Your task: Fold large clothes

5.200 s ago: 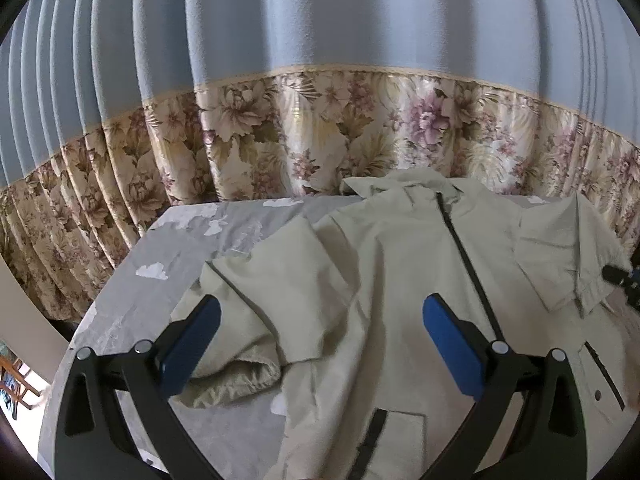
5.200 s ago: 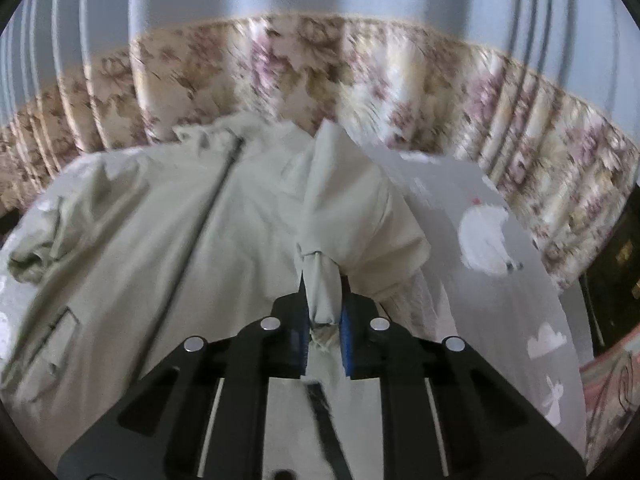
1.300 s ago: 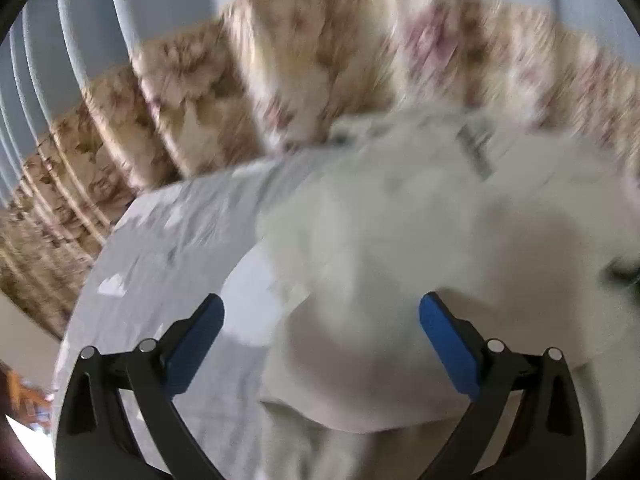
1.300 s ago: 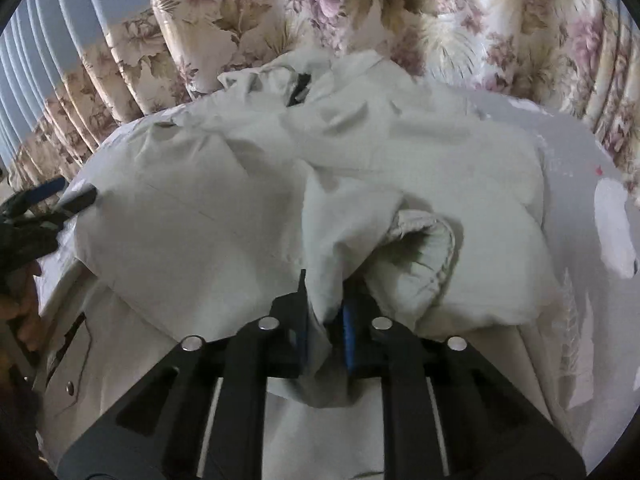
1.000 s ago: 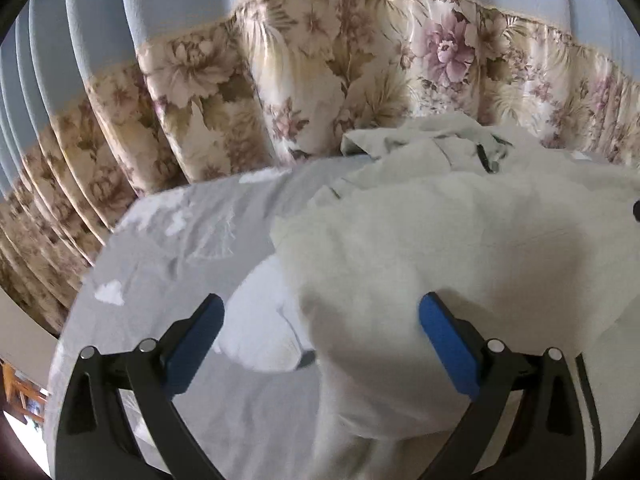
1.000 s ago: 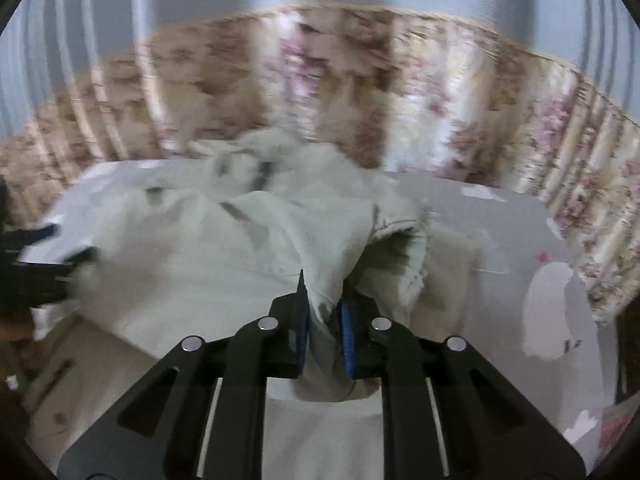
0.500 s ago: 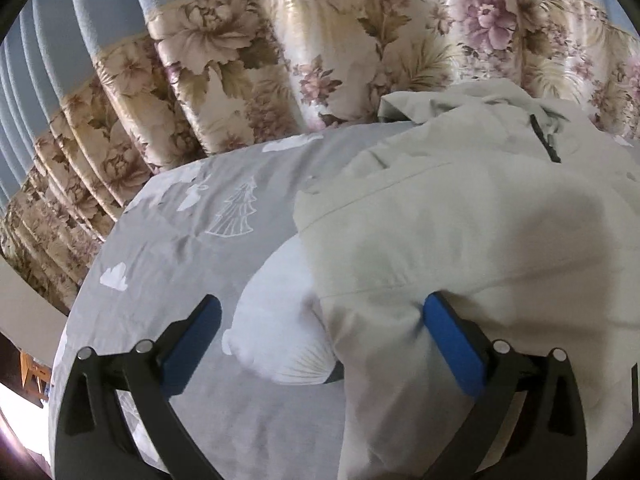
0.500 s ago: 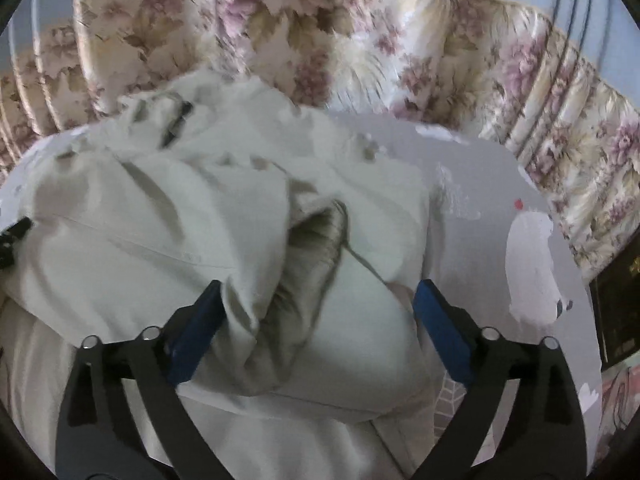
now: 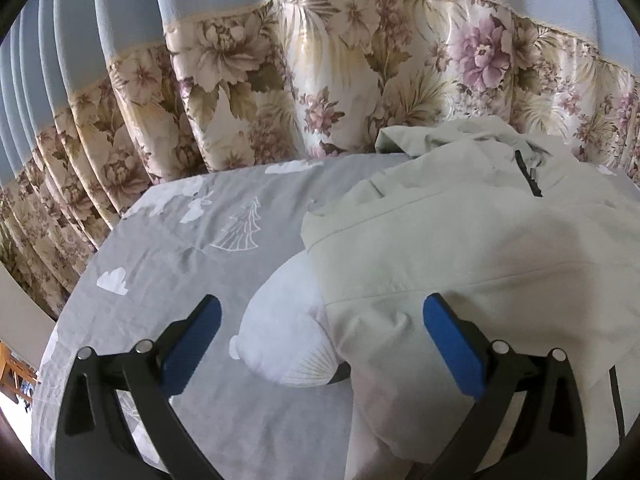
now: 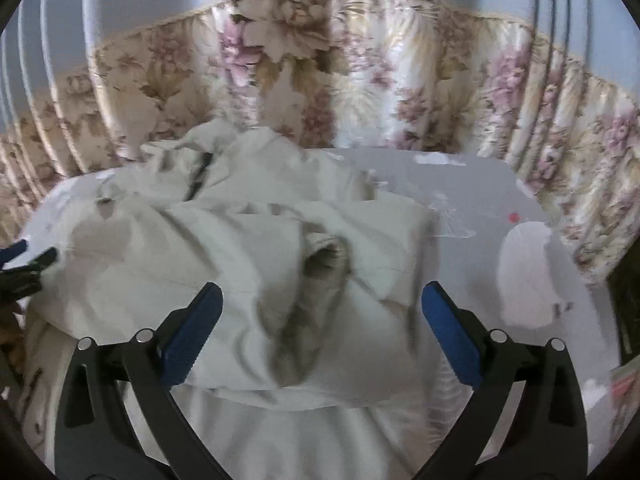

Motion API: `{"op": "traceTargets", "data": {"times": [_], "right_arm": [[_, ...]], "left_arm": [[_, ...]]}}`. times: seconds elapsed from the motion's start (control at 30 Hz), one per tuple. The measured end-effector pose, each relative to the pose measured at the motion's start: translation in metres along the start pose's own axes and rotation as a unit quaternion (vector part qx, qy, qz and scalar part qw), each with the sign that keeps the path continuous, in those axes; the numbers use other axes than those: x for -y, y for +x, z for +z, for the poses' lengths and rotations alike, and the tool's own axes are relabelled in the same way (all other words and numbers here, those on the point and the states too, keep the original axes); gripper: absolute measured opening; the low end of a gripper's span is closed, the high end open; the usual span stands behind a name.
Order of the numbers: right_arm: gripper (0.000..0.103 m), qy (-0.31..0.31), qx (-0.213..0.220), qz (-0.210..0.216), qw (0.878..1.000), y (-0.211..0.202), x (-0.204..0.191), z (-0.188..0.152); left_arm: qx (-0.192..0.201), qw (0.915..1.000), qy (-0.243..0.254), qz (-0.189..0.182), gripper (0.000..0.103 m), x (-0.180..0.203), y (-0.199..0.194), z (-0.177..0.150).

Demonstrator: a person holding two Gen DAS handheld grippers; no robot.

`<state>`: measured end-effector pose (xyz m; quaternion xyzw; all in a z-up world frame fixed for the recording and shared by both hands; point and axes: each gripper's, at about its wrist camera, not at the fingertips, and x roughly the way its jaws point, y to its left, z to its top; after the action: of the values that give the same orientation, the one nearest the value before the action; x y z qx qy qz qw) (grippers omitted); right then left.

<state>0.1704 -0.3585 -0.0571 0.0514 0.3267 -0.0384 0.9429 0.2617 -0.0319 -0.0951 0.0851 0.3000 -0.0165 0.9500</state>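
Observation:
A pale beige zip jacket (image 9: 472, 240) lies on the grey patterned sheet (image 9: 192, 248), with both sleeves folded in across its front. My left gripper (image 9: 320, 344) is open and empty, low over the jacket's left edge. In the right wrist view the jacket (image 10: 248, 256) lies rumpled, and a sleeve cuff (image 10: 326, 256) rests on top of it. My right gripper (image 10: 320, 332) is open and empty just above the folded sleeve. The left gripper's tip (image 10: 28, 260) shows at the left edge of that view.
A floral curtain (image 9: 320, 92) hangs close behind the far edge of the surface. The sheet carries white prints, such as a tree (image 9: 240, 232) and a round white shape (image 10: 532, 276). The sheet drops off at the left edge (image 9: 60, 320).
My right gripper has opened and let go of the sleeve, which now lies across the jacket's front. My left gripper stayed open and settled low at the jacket's left edge.

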Motion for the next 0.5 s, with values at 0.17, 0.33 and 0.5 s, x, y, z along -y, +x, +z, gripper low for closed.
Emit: {"op": "traceTargets", "data": {"times": [0.17,0.33,0.5], "right_arm": [[0.100,-0.012,0.001,-0.010,1.000,0.000,-0.009,-0.001],[0.100,-0.012,-0.003,-0.018,1.000,0.001,-0.010,-0.001],[0.100,0.009,-0.006,0.010,1.000,-0.006,-0.008,0.008]], "left_arm": [[0.011,0.9999,-0.004,-0.004,0.101,-0.002,-0.007,0.000],[0.011,0.9999,-0.009,-0.009,0.101,-0.004,-0.009,0.001],[0.008,0.9993,-0.022,-0.029,0.101,-0.006,-0.017,0.009]]}}
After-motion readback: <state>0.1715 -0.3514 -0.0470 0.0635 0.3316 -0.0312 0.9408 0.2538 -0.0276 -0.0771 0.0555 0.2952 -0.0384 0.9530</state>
